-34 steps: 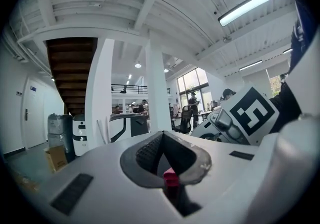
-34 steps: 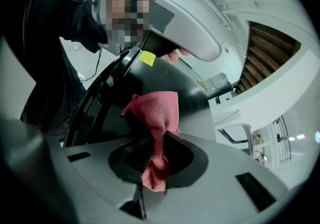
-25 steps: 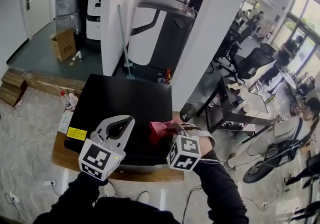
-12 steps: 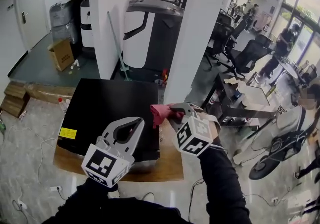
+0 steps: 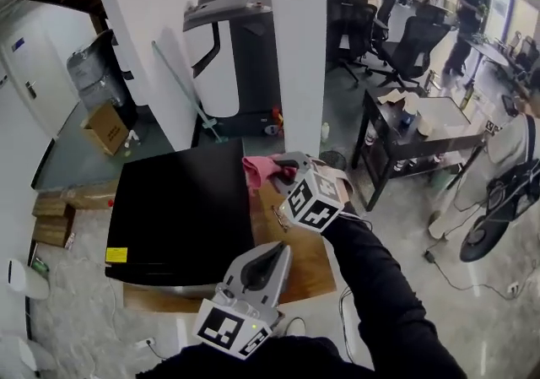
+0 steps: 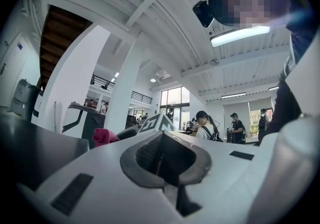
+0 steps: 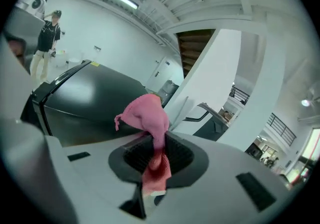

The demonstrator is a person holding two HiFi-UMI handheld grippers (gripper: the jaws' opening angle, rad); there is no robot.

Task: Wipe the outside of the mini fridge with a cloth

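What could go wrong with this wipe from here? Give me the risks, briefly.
1. The right gripper pinches only a thin fold of the pink cloth; dragging it may pull it free.
2. The cloth is a small wad, so the hard jaws could scrape the glossy mini fridge.
3. The left gripper is shut, empty and off the fridge, so a hard push might shift it.

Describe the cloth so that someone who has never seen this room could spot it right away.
Find the black mini fridge on the wooden stand in front of the white pillar. By the fridge's far right corner, the right gripper is shut on a small bunched cloth. It is bright pink, the only pink thing among black, white and grey neighbours.
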